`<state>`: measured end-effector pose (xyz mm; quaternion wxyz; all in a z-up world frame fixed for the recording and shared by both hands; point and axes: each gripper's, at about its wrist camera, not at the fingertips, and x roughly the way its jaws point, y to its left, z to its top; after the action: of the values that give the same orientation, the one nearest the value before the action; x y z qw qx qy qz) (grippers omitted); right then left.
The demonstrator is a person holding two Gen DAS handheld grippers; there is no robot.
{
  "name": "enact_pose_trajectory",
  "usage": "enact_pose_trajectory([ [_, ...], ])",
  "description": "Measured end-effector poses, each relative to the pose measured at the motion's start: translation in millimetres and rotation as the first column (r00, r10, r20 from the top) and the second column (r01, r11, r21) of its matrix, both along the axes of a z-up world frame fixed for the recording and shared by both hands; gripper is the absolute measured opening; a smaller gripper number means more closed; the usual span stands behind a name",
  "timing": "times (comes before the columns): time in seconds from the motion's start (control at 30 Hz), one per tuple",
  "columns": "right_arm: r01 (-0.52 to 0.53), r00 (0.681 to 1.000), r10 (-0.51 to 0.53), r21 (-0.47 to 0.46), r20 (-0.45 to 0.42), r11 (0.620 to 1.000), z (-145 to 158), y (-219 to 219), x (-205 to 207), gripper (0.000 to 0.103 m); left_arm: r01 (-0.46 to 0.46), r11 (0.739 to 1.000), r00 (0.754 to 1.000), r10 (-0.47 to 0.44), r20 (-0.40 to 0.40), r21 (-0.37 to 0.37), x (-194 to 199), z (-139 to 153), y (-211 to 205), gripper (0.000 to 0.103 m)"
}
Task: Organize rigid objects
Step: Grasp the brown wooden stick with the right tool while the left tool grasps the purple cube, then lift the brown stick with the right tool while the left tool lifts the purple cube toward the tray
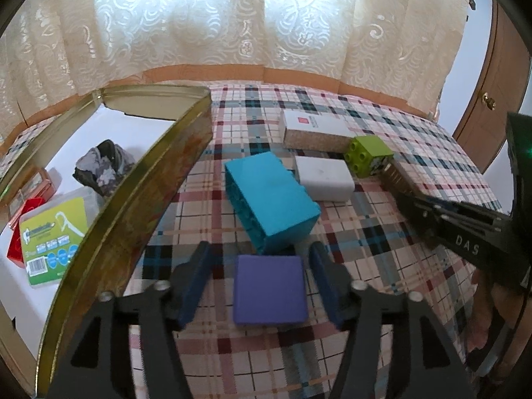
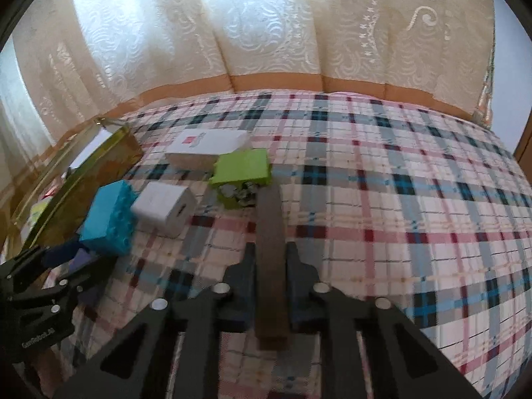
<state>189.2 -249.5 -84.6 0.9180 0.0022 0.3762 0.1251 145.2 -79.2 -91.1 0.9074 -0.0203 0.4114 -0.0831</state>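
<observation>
Plaid cloth [image 2: 399, 199] covers the work surface, cream lace curtain [image 1: 232, 16] behind w/ window light thru it; wooden door [image 1: 492, 76] at far right in left view.

Your left gripper [image 1: 259, 282]: jaws spread, purple block [image 1: 269, 291] lying flat on the cloth between the pads, gaps showing both sides, so no grip on it. Teal brick [image 1: 271, 199] just beyond the purple block, on its side. White box [image 1: 324, 178] right of teal, close by. Lime brick [image 1: 367, 154] further back, touching a long white carton w/ red mark [image 1: 312, 129].

Gold tin [image 1: 133, 206] at left, open, rim facing you. Inside on white liner: green-label plastic box [image 1: 55, 236], red item [image 1: 20, 232], grey crumpled lump [image 1: 103, 168]. Can't ID those more.

Your right gripper [image 2: 269, 266]: pads pressed onto a long dark brown bar [image 2: 271, 259], pinched along its sides; bar's far end reaches right up to the lime brick; can't tell if touching. Bar's near end pokes back past the pads. Same gripper shows at right edge of left view [image 1: 412, 212].
</observation>
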Motion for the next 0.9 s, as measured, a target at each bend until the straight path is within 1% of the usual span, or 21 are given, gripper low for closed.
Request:
enact_pose_trajectory([
  [0.07, -0.017, 1.0, 0.017, 0.016, -0.001, 1.0, -0.7, 2.2, -4.5, 0.017, 0.005, 1.0, 1.0, -0.005, 0.012, 0.0, -3.4, 1.3, 0.5, 0.067],
  [0.17, -0.034, 0.999, 0.034, 0.049, 0.0, 0.998, -1.4, 5.9, -13.7, 0.017, 0.013, 1.0, 1.0, -0.013, 0.007, 0.011, -3.8, 0.7, -1.7, 0.068],
  [0.33, -0.033, 0.999, 0.032, 0.046, 0.028, 0.998, 0.9, 11.4, -24.4, 0.017, -0.001, 1.0, 1.0, 0.002, -0.023, 0.023, 0.3, -3.0, -3.1, 0.068],
  [0.4, -0.024, 0.999, 0.023, 0.047, 0.03, 0.999, 1.3, 9.9, -24.4, 0.017, -0.001, 1.0, 1.0, 0.001, -0.022, 0.031, -0.5, -3.2, -4.6, 0.068],
  [0.47, -0.023, 0.999, 0.021, 0.055, 0.026, 0.998, 1.2, 8.1, -24.4, 0.018, 0.002, 0.999, 1.0, 0.0, -0.022, 0.054, -2.4, -3.8, -6.5, 0.064],
  [0.5, -0.02, 1.0, 0.019, 0.056, 0.025, 0.998, 1.1, 7.6, -23.9, 0.018, -0.002, 0.998, 1.0, 0.003, -0.02, 0.055, -3.5, -3.5, -5.6, 0.06],
  [0.53, -0.018, 1.0, 0.017, 0.055, 0.027, 0.998, 1.4, 7.7, -23.3, 0.018, -0.005, 0.999, 1.0, 0.006, -0.018, 0.048, -4.5, -3.4, -3.6, 0.056],
  [0.57, -0.018, 0.999, 0.016, 0.053, 0.031, 0.998, 2.1, 7.8, -24.2, 0.018, -0.009, 0.999, 1.0, 0.01, -0.017, 0.034, -5.4, -2.9, -0.3, 0.054],
  [0.63, -0.015, 0.999, 0.013, 0.043, 0.045, 0.999, 3.6, 8.7, -26.0, 0.018, -0.016, 1.0, 1.0, 0.016, -0.014, 0.016, -6.8, -2.2, 5.1, 0.04],
  [0.73, -0.01, 0.998, 0.007, 0.042, 0.062, 0.999, 5.9, 8.3, -29.6, 0.017, -0.019, 1.0, 1.0, 0.019, -0.008, -0.021, -8.4, -1.0, 12.0, 0.039],
  [0.9, -0.017, 0.995, 0.009, 0.076, 0.099, 0.997, 10.9, 6.0, -35.3, 0.017, -0.019, 1.0, 0.999, 0.019, 0.029, -0.016, -13.6, 4.5, 10.8, 0.039],
])
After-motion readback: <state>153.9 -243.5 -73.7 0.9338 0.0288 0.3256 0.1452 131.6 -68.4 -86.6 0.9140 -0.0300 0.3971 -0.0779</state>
